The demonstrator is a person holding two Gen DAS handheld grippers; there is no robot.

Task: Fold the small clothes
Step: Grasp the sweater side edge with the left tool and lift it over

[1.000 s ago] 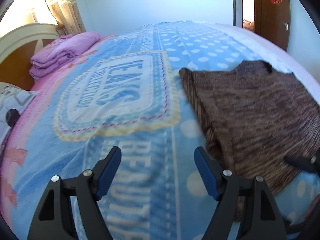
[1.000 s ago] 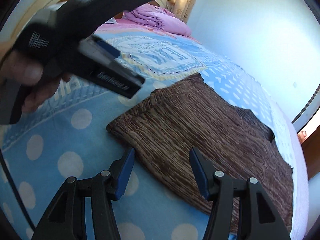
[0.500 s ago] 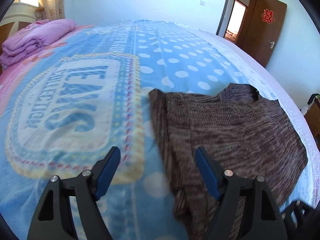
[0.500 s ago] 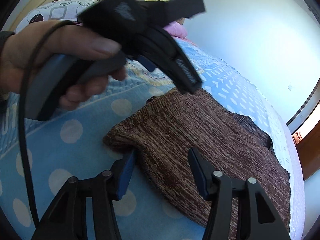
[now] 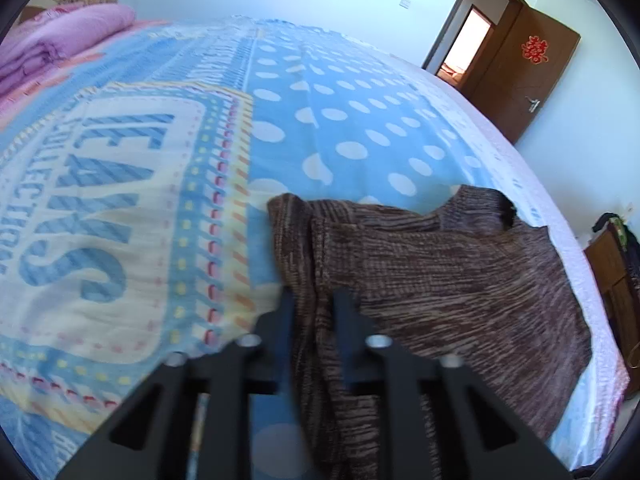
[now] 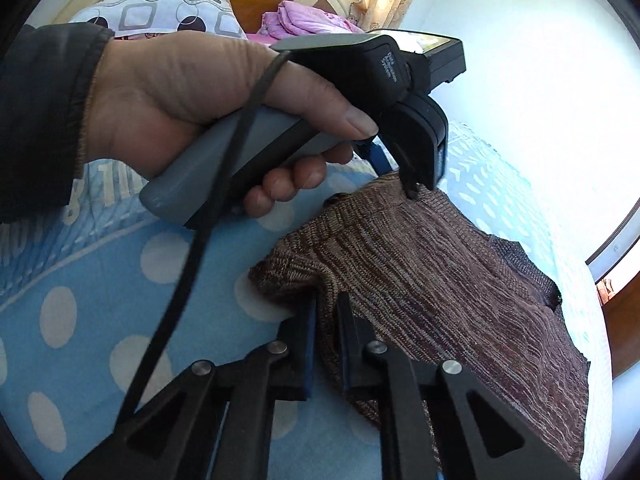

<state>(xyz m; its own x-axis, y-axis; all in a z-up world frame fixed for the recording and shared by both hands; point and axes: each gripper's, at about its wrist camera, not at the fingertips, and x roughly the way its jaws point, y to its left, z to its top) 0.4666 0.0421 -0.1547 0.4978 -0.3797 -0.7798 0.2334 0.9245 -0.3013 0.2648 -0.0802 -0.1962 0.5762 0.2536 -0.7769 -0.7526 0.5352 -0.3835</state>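
Bed (image 5: pixel 352 92) first: blue polka-dot blanket w/ a big printed panel, pink quilt (image 5: pixel 60 44) folded up by the headboard, door (image 5: pixel 532 76) open at the far wall. The top (image 5: pixel 460 276) lies roughly mid-bed, on the dotted part just beside the panel, neckline toward the door side, near edge toward you.

It's a brown ribbed knit, sleeveless as far as I can tell, mostly flat, but the edge you're working is bunched and rolled up into a ridge, w/ a hump at the corner in the right wrist view. Looks soft and stretchy, likely to sag.

Left gripper (image 5: pixel 314 312): jaws nearly closed, pinching a fold of that edge. Right gripper (image 6: pixel 326 320): same, jaws drawn in on the knit near the corner. Your left hand (image 6: pixel 192 108) sits close over the fabric in the right cam.

Risks, IMO:
- Both pinches look shallow, right at the hem, so the knit could slip out when you lift.
- You may have caught blanket under the left jaws; can't tell. If so the bedding lifts too.
- Grips sit close together on one side, so uneven pull could skew the fold or drag the whole top.
- Cable (image 6: pixel 192 248) hangs near the right gripper and could snag.
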